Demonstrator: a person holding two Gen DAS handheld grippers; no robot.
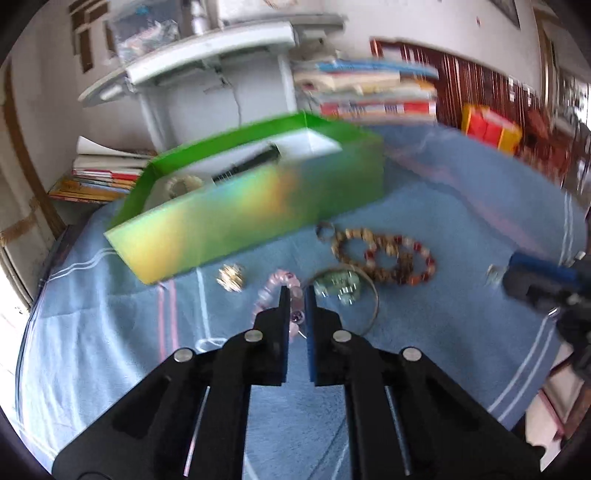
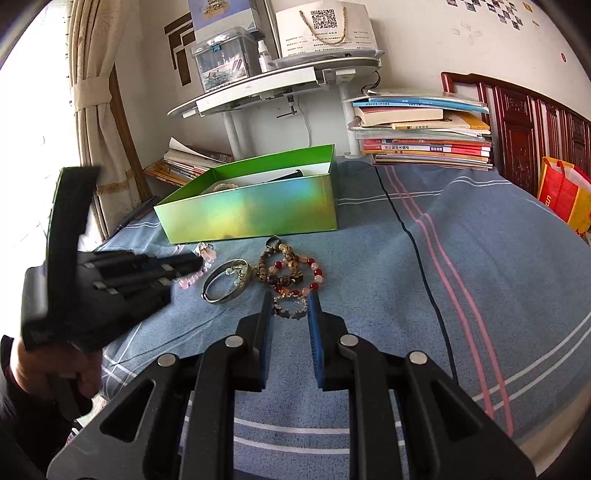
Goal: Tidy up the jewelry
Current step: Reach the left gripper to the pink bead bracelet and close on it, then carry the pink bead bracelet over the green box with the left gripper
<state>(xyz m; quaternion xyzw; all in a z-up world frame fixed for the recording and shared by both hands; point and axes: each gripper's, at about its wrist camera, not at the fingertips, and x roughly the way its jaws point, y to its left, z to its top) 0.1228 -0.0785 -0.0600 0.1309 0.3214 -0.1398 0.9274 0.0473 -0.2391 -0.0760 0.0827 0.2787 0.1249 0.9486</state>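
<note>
Black fingers of the left gripper (image 1: 297, 295) are seen closed onto the pink bead bracelet (image 1: 271, 291), which is pinched between the pads on the blue striped bedspread (image 1: 461, 221). Fingers of the right gripper (image 2: 290, 306) are held narrowly apart around a small star-edged ring (image 2: 290, 307); whether the pads press on it cannot be told. Both grippers are angled downward, and a hand (image 2: 48, 365) is seen gripping the left one's handle. Behind the jewelry a green box (image 2: 251, 210) stands open, with a pale bracelet (image 1: 181, 184) inside. Between box and grippers lie a silver bangle (image 2: 227, 282), a red and white bead bracelet (image 2: 310, 273) and a brown bead string (image 2: 275, 264). On a white bag (image 2: 325, 29) a QR code is printed; its text cannot be read.
</note>
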